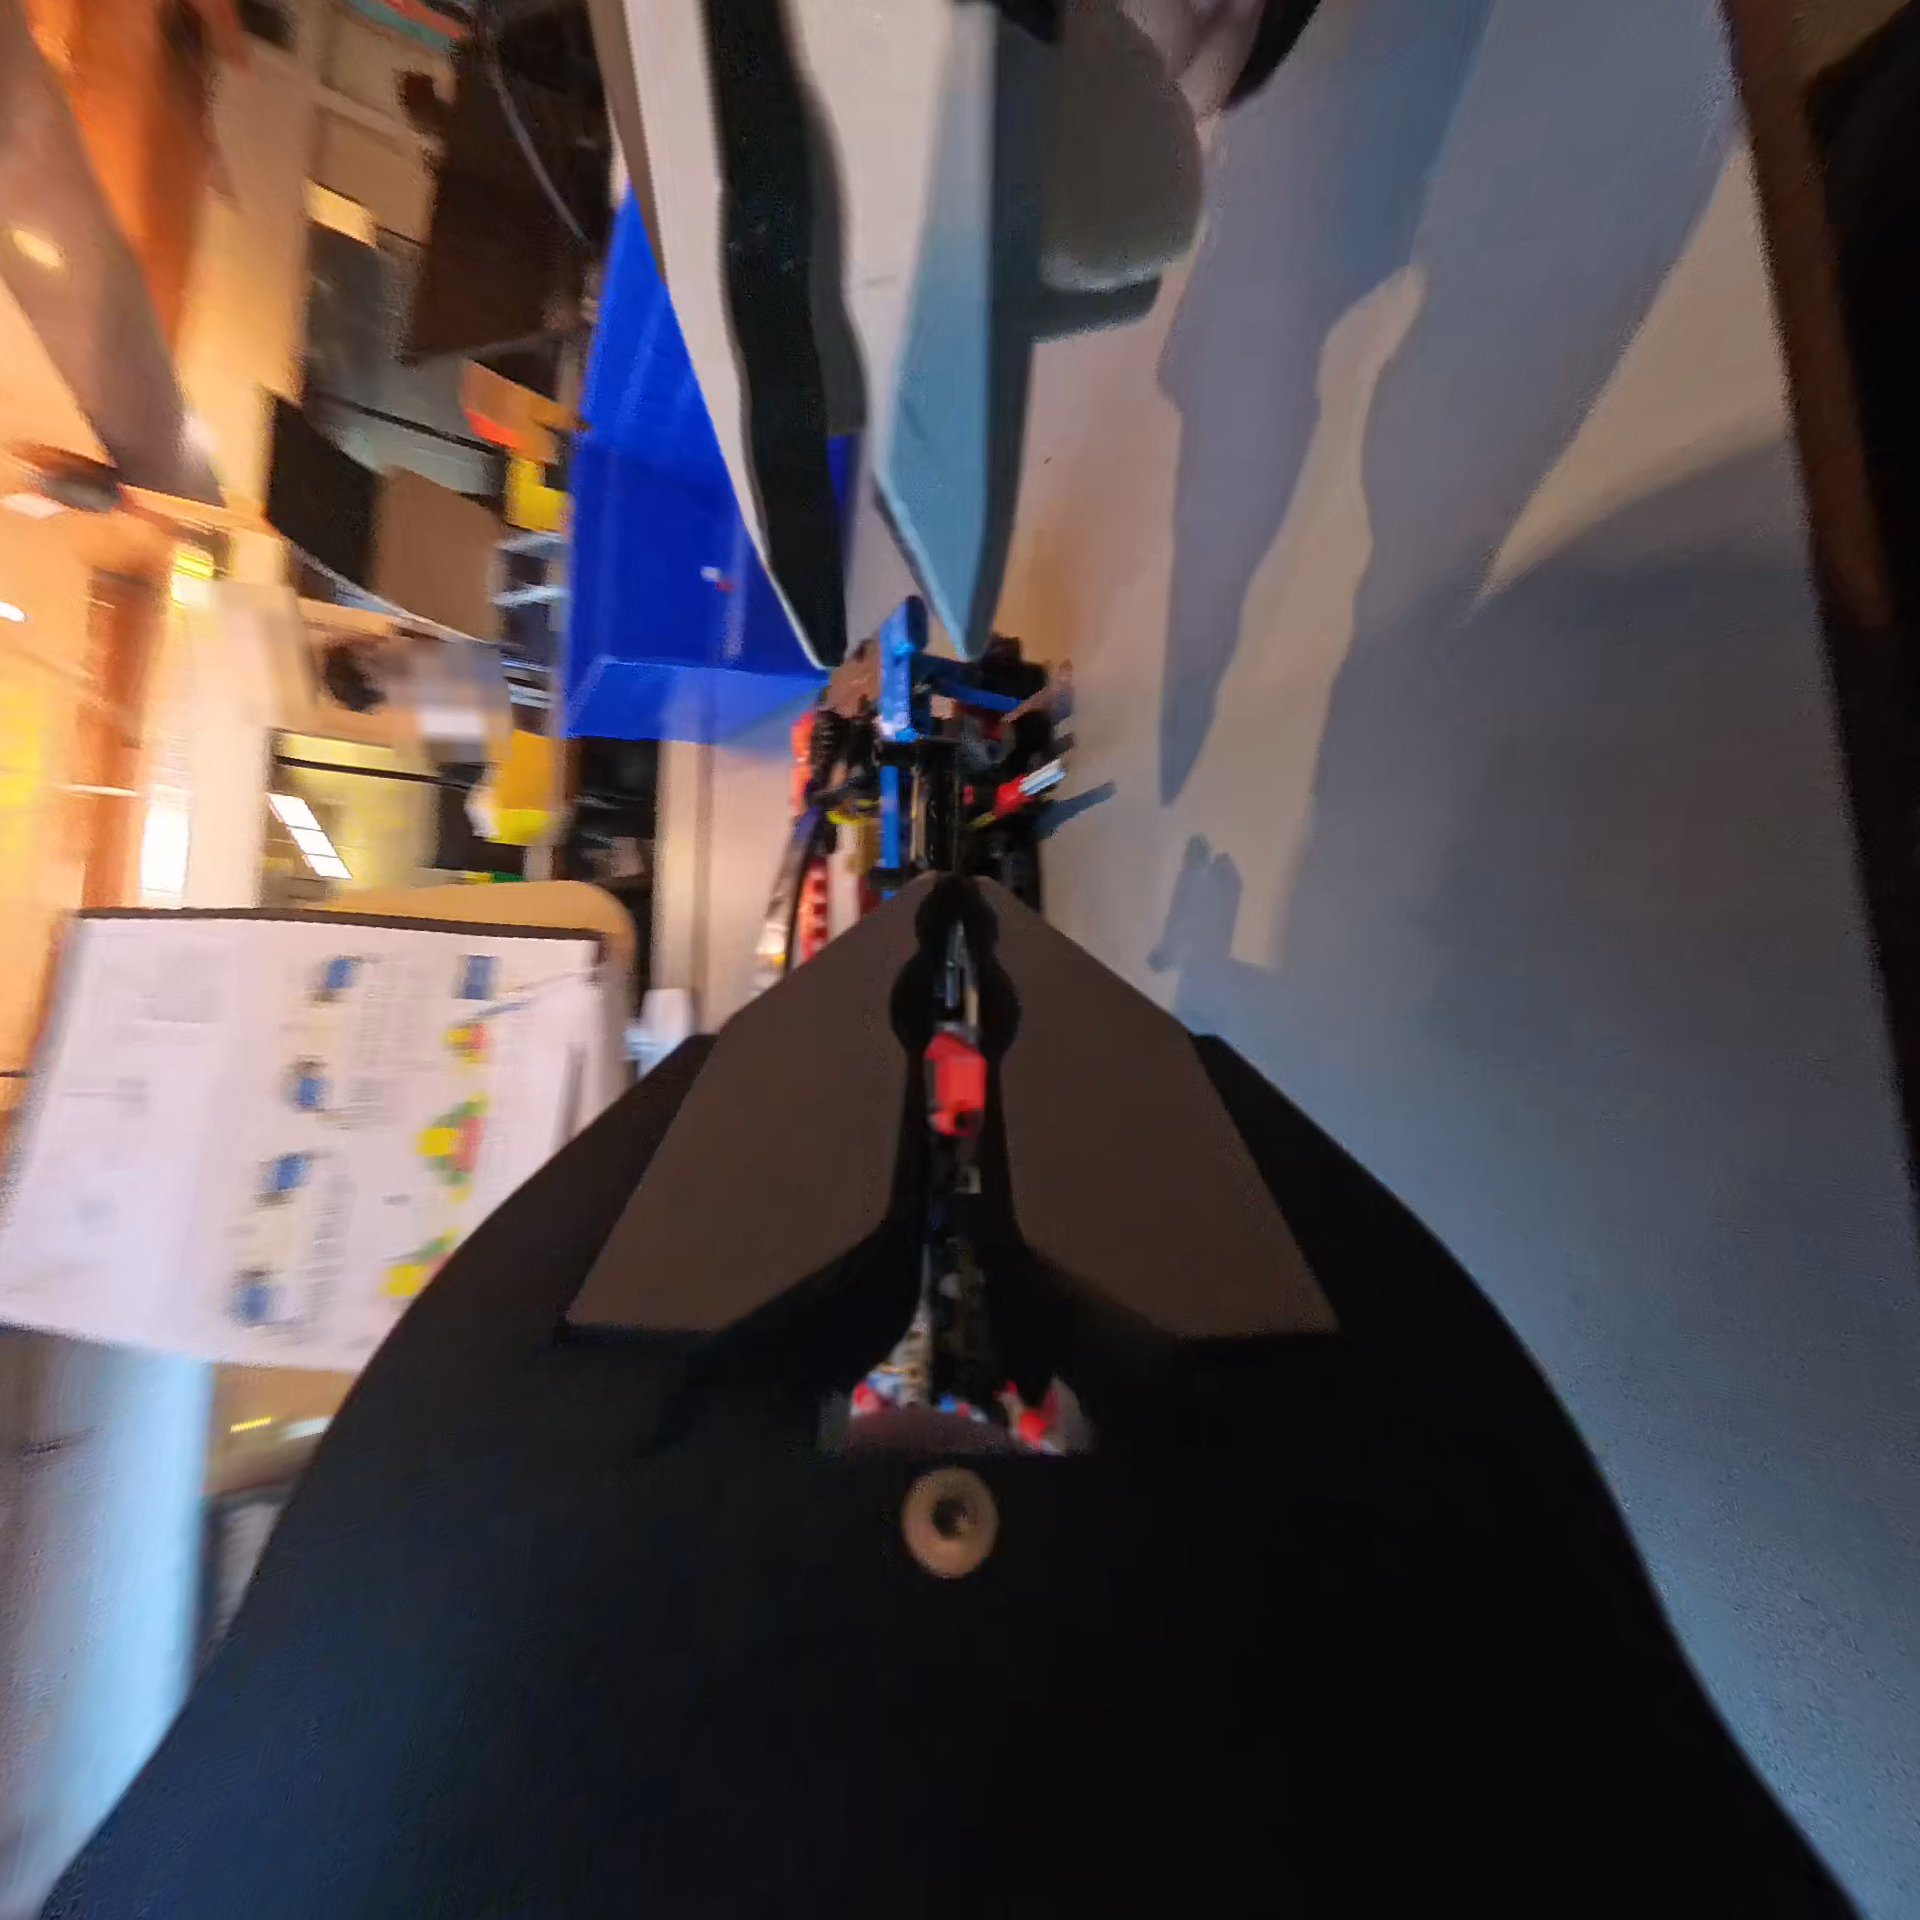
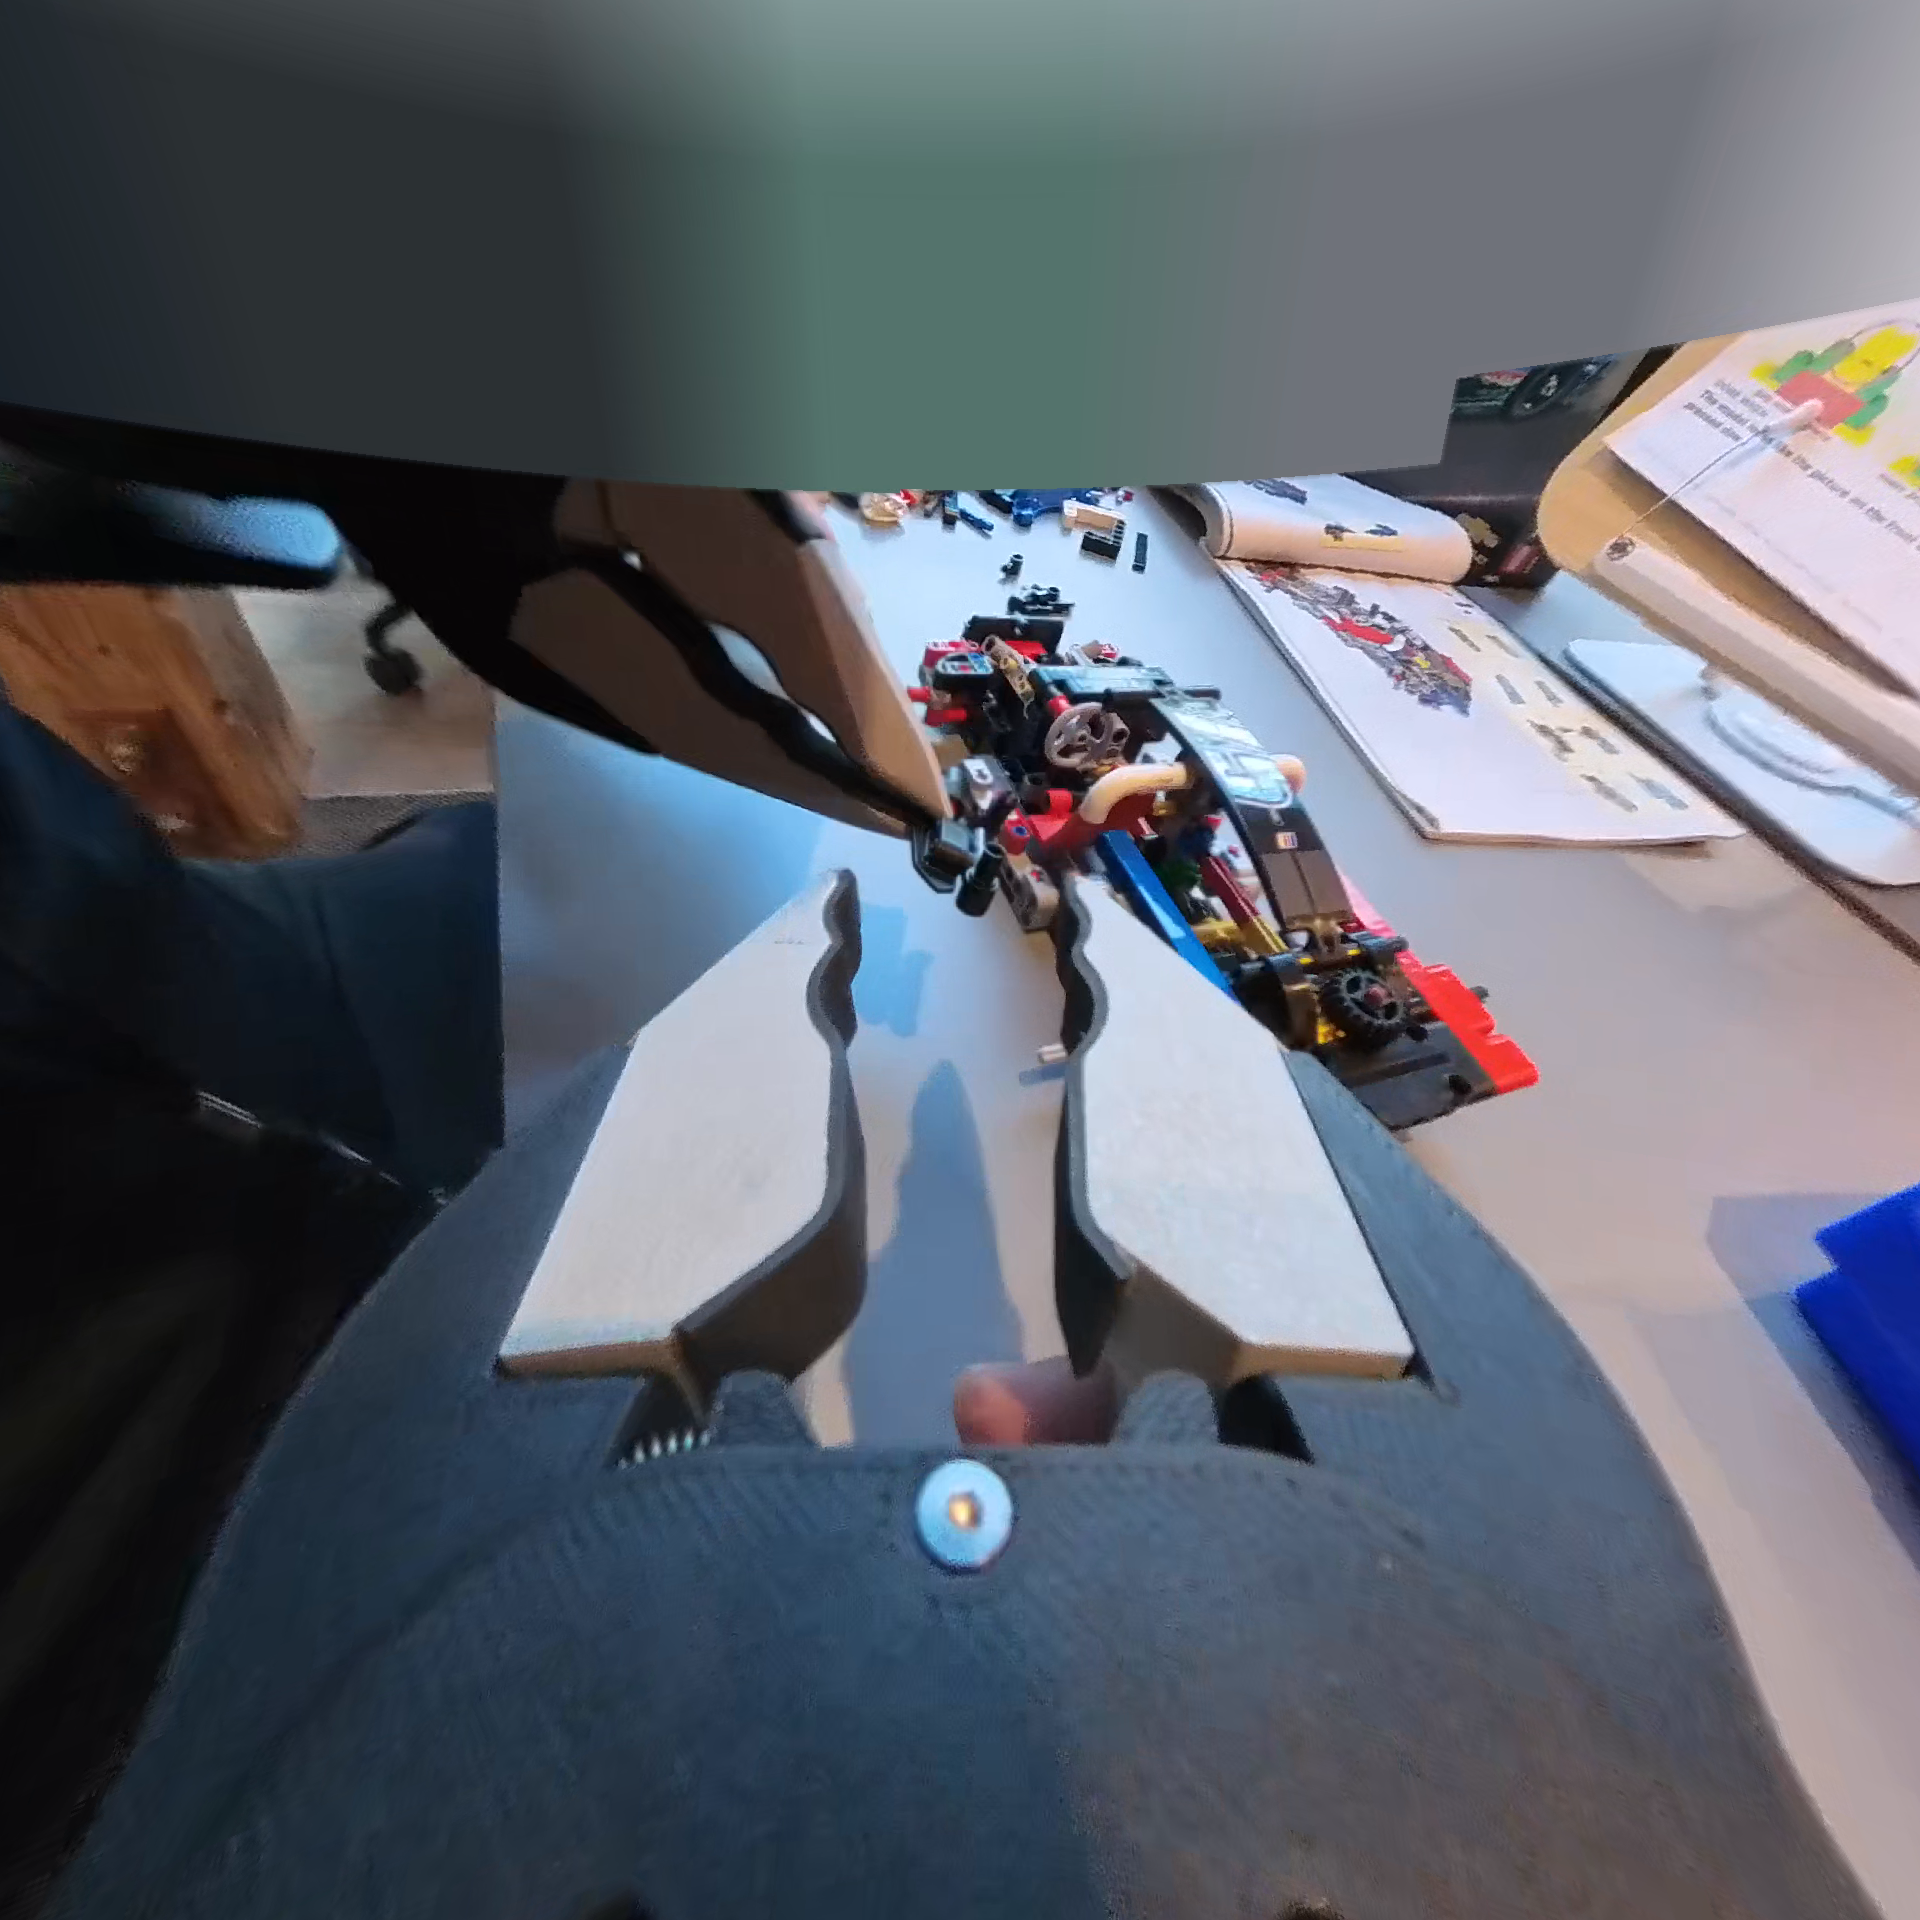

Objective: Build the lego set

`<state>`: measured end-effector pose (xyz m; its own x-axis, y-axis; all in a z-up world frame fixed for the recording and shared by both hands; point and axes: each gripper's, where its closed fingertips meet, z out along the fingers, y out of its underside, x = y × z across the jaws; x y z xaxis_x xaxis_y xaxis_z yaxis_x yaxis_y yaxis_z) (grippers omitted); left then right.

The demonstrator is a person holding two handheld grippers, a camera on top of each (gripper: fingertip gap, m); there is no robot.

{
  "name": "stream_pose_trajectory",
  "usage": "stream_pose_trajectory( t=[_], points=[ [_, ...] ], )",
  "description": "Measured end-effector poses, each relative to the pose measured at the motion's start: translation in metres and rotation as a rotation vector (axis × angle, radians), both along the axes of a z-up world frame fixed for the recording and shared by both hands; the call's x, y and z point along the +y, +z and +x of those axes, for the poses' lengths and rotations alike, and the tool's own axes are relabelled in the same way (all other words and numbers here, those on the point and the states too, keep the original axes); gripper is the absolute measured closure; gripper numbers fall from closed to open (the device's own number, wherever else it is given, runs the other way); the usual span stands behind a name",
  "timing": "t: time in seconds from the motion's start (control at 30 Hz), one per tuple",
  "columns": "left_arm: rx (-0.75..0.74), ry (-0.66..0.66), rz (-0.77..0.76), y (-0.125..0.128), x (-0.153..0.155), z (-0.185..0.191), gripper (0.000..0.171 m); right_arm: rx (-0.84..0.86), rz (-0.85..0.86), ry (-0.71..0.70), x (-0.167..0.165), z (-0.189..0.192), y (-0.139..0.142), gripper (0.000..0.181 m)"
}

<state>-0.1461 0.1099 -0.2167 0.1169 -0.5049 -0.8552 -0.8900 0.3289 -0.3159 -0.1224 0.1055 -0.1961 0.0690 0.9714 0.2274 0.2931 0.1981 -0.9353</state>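
Left gripper (image 2: 940,821) clamped narrow on near end of lego car (image 2: 1174,862), model stretching straight ahead from its tips. Right gripper (image 2: 961,914) spread wide, empty, model just beyond right fingertip, resting on grey table (image 2: 1558,1039). Half-built chassis: black frame, blue beam, red parts, grey steering wheel.

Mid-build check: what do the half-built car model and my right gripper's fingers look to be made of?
The half-built multicoloured car model looks like hard moulded plastic, mostly glossy: saturated colours, crisp studs and gears, highlights on its curved black panel. The right gripper has pale grey fingers with a matte, faintly grained face, probably 3D-printed plastic; its dark body shows fine layer ridges. The jaws stand open.
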Motion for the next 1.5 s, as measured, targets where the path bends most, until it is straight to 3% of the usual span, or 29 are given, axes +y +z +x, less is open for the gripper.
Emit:
stream_pose_trajectory(
  t=[0.17,0.27,0.43,0.6,0.93,0.97,1.03,1.17,1.23,1.27,1.33,1.5],
  points=[
    [-0.035,0.059,-0.385,-0.021,-0.004,-0.002,0.171,-0.109,0.331,-0.053,-0.004,-0.005,-0.015,0.153],
    [-0.046,0.064,-0.464,-0.021,-0.005,-0.001,0.171,-0.191,0.461,-0.057,-0.006,-0.008,-0.027,0.157],
    [-0.074,0.029,-0.513,-0.012,-0.012,0.008,0.171,-0.226,0.535,-0.077,-0.004,-0.013,-0.032,0.166],
    [-0.034,0.037,-0.454,-0.013,-0.014,0.008,0.171,-0.206,0.470,-0.091,-0.002,-0.013,-0.031,0.177],
    [-0.022,0.054,-0.451,-0.017,-0.014,0.005,0.171,-0.178,0.305,-0.050,-0.007,-0.015,-0.036,0.165],
    [-0.022,0.063,-0.427,-0.016,-0.011,0.004,0.171,-0.164,0.273,-0.028,-0.011,-0.014,-0.035,0.155],
    [0.041,0.069,-0.299,-0.014,-0.001,-0.006,0.171,-0.113,0.161,-0.007,-0.013,-0.009,-0.026,0.157],
    [0.136,-0.284,-0.060,-0.021,-0.029,0.006,0.171,-0.030,-0.137,0.172,-0.017,0.011,-0.007,0.173],
    [0.169,-0.334,0.144,-0.020,-0.023,0.002,0.171,-0.043,-0.228,0.272,-0.022,0.018,-0.013,0.159],
    [0.202,-0.344,0.191,-0.025,-0.022,-0.001,0.171,-0.076,-0.235,0.293,-0.023,0.018,-0.020,0.157],
    [0.237,-0.372,0.258,-0.032,-0.023,-0.003,0.171,-0.125,-0.165,0.311,-0.027,0.014,-0.027,0.181],
    [0.207,-0.442,0.364,-0.029,-0.035,0.006,0.171,-0.253,-0.011,0.427,-0.043,0.003,-0.046,0.181]
  ],
)
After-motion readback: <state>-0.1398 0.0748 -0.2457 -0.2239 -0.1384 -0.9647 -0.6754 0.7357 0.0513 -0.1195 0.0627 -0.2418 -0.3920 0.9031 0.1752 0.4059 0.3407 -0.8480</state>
